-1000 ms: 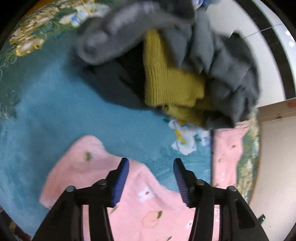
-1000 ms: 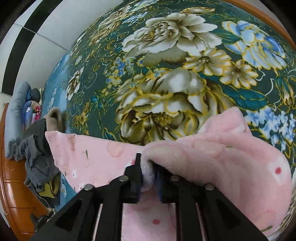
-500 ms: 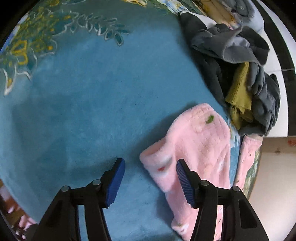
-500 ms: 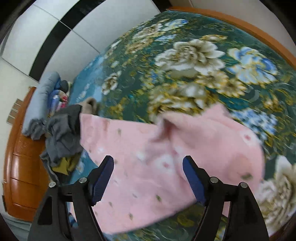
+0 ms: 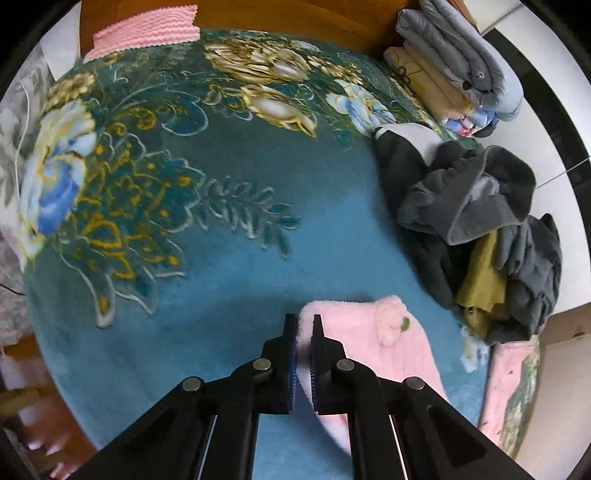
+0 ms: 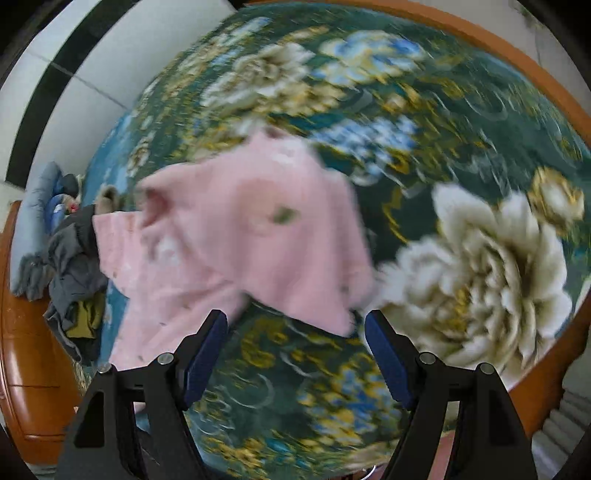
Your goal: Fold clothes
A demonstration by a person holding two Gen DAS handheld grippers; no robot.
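pink fleece pinched on the left, loose on the right

pink fleece is seen nipped between the blue pads of the left tongs [image 5: 303, 326], which are closed down to a narrow slit on an edge of the pink garment [image 5: 369, 343]. from that pinch the garment is spread rightward and back over the plain teal part of the floral blanket [image 5: 207, 280] that covers the bed. in the right wrist view the right tongs [image 6: 295, 325] are held wide apart above the blanket with nothing between the pads; the picture is blurred there. just beyond them the same pink garment [image 6: 240, 236] is seen lying in a rumpled heap on the flowered cloth, with one part extended toward the left of the frame. further right in the left wrist view, a pile of grey and dark clothes [image 5: 480, 206] with a mustard-yellow piece [image 5: 480, 284] tucked into it is found close beside the garment. behind the pile, folded quilts [image 5: 458, 55] are stacked at the far corner. a pink towel [image 5: 144, 27] is draped against the wooden headboard [image 5: 277, 14] at the far end.
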